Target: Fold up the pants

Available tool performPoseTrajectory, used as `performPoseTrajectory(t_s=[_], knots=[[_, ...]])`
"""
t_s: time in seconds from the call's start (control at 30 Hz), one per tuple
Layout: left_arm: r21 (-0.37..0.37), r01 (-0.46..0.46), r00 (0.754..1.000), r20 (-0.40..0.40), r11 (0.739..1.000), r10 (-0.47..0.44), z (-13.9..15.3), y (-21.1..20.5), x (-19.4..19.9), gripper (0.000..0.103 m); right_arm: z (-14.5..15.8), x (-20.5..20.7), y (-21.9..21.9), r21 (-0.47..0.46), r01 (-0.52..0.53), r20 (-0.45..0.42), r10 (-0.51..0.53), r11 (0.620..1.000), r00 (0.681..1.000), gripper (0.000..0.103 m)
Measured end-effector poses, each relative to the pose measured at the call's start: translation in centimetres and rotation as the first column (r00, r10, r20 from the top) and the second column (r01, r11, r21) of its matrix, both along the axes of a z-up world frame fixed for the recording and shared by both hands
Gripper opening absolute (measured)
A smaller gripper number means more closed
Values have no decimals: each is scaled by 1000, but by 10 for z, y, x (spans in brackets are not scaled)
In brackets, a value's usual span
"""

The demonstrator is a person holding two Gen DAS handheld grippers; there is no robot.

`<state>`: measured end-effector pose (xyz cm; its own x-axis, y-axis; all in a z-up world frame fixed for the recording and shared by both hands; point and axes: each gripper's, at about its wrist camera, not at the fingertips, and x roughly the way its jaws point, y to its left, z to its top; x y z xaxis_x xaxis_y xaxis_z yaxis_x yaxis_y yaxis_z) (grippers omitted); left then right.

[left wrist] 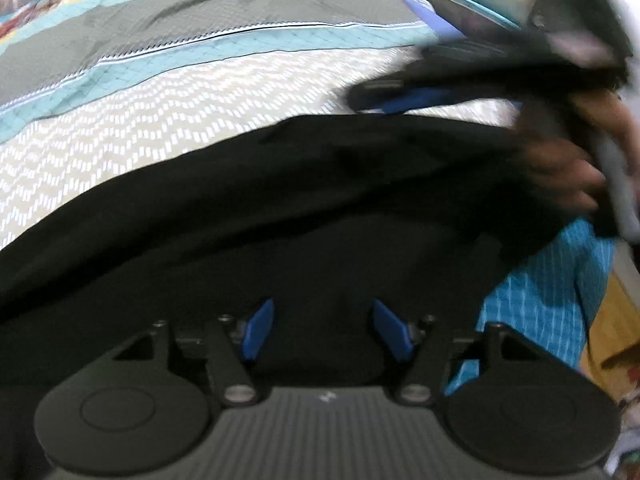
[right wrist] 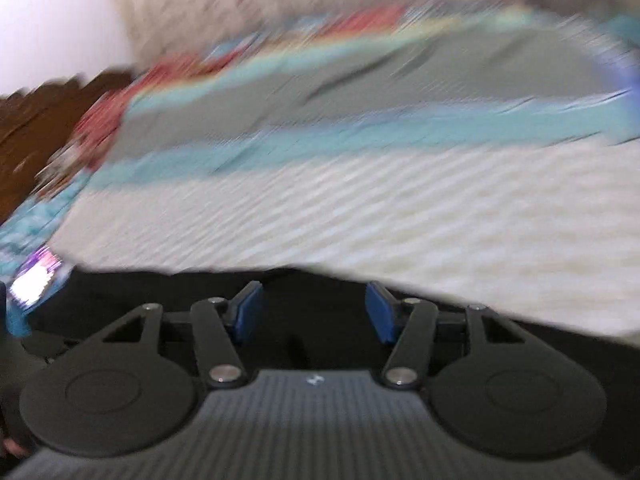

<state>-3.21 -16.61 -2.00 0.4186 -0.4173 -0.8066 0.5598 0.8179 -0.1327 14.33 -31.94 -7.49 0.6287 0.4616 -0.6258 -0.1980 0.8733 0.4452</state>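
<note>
Black pants point(left wrist: 280, 208) lie spread across a patterned bedspread point(left wrist: 200, 112) and fill the lower half of the left wrist view. My left gripper point(left wrist: 326, 328) hovers over the dark cloth with its blue pads apart and nothing pinched between them. At the upper right of that view, a hand point(left wrist: 568, 168) holds the right gripper above the far edge of the pants, and its blue pad point(left wrist: 416, 100) shows through blur. In the right wrist view the right gripper point(right wrist: 314, 312) is open over the pants point(right wrist: 120, 288) near their edge.
The bedspread point(right wrist: 360, 220) has cream zigzag, teal and grey bands and stretches far beyond the pants. A bright blue ribbed cloth point(left wrist: 540, 300) lies at the right. A dark wooden headboard point(right wrist: 40, 128) and a white wall point(right wrist: 52, 12) stand at the left. A small bright object point(right wrist: 36, 280) lies by the pants.
</note>
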Motion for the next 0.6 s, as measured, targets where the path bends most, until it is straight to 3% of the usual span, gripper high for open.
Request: performPoseTrajectory(t_s=[0.07,0.13,0.27,0.4,0.47,0.53,0.6], knots=[[-4,12,1000,13,1000,-12,-1,3,-5,58,-20,35,9,93,-1,-143,14,996,990,58],[-31,9,1000,3,999,-9,-3,8,-5,58,-37,52,13,189,65,-241,-18,980,970,59],[-81,7,1000,0,997,-7,-6,16,-6,59,-56,78,6,437,119,-356,49,892,933,60],[-107,22,1000,8,994,-21,-7,21,-8,60,-58,91,35,494,71,-386,146,866,911,58],[-121,27,1000,5,992,-27,-7,25,-7,60,-56,96,49,526,40,-383,195,850,903,49],[-135,28,1000,-1,990,-29,-8,28,-5,60,-46,100,62,509,1,-366,215,861,905,19],[-145,32,999,-3,989,-32,-9,32,-1,60,-29,103,62,465,-10,-287,162,885,944,11]])
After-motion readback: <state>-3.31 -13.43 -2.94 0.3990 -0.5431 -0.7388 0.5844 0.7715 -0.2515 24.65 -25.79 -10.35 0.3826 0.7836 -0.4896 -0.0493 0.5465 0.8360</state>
